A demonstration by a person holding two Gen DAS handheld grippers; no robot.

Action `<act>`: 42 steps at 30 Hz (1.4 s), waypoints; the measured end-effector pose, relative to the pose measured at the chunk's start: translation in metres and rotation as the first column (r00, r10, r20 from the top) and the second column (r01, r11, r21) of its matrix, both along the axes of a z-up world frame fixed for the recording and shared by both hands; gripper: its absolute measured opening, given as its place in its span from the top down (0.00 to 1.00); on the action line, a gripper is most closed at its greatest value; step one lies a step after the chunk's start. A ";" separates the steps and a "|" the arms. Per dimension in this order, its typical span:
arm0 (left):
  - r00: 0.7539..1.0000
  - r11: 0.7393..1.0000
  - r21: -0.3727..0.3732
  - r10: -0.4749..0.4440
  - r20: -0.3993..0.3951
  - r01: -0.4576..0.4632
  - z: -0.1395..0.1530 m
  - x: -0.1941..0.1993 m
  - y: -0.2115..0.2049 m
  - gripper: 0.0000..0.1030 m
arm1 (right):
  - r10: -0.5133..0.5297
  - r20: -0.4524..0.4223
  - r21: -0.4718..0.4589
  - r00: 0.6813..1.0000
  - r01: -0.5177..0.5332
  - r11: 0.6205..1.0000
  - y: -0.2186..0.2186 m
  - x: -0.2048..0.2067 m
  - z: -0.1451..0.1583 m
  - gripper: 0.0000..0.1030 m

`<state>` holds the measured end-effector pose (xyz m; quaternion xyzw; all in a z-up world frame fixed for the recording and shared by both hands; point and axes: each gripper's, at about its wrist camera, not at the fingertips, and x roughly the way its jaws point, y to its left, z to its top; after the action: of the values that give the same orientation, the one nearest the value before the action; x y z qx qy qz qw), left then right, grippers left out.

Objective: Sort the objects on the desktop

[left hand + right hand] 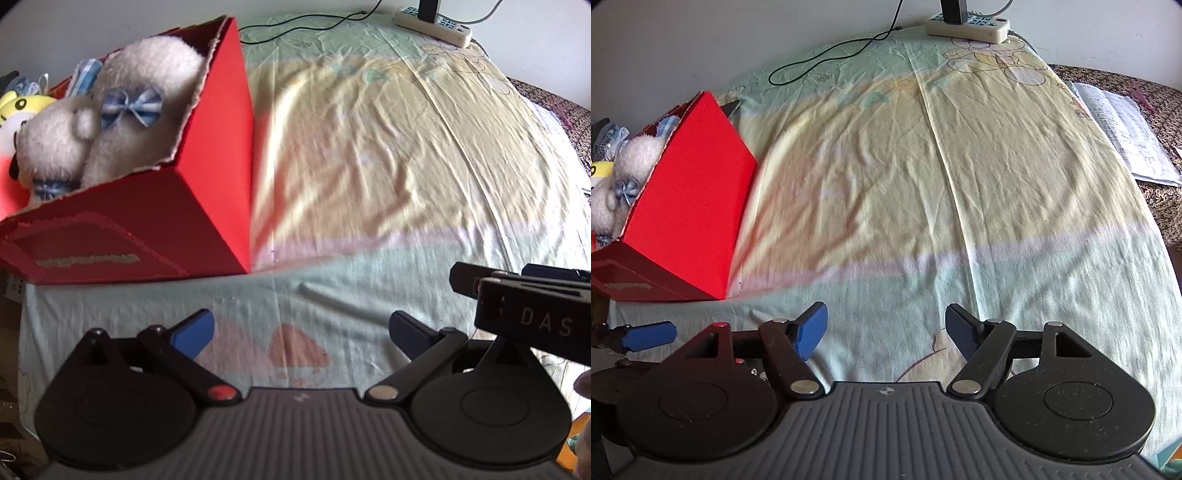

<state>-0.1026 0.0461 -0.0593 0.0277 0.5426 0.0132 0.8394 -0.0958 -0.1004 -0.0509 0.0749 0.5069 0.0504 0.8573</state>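
Observation:
A red cardboard box (218,158) stands at the left of the cloth-covered table and also shows in the right wrist view (690,199). A white plush sheep with blue bows (122,110) lies inside it; part of it shows in the right wrist view (624,170). A yellow plush toy (18,105) lies behind it. My left gripper (301,334) is open and empty above the table's front edge. My right gripper (886,328) is open and empty beside it, and its body (532,314) shows at the right of the left wrist view.
A patterned sheet (923,184) covers the table. A white power strip (967,22) with a black plug sits at the back, and a black cable (831,55) runs left from it. Papers (1123,129) lie on a dark patterned surface at the right.

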 end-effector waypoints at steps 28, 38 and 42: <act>0.986 0.986 0.029 0.164 -0.039 -0.163 -0.006 -0.017 0.107 0.02 | 0.185 -0.004 -0.066 0.983 -0.185 0.980 0.113 0.000 0.011 0.24; 0.993 0.993 0.047 0.113 -0.027 -0.111 0.001 -0.019 0.157 0.02 | 0.153 0.003 -0.055 0.988 -0.153 0.987 0.167 -0.010 0.020 0.23; 0.997 0.995 0.050 0.081 -0.012 -0.080 0.007 -0.016 0.172 0.02 | 0.139 0.015 -0.037 0.990 -0.138 0.990 0.180 -0.015 0.030 0.23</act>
<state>-0.1182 0.2183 -0.0524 0.0268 0.5487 0.0604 0.8334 -0.1106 0.0801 -0.0205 0.0236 0.5042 0.1012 0.8573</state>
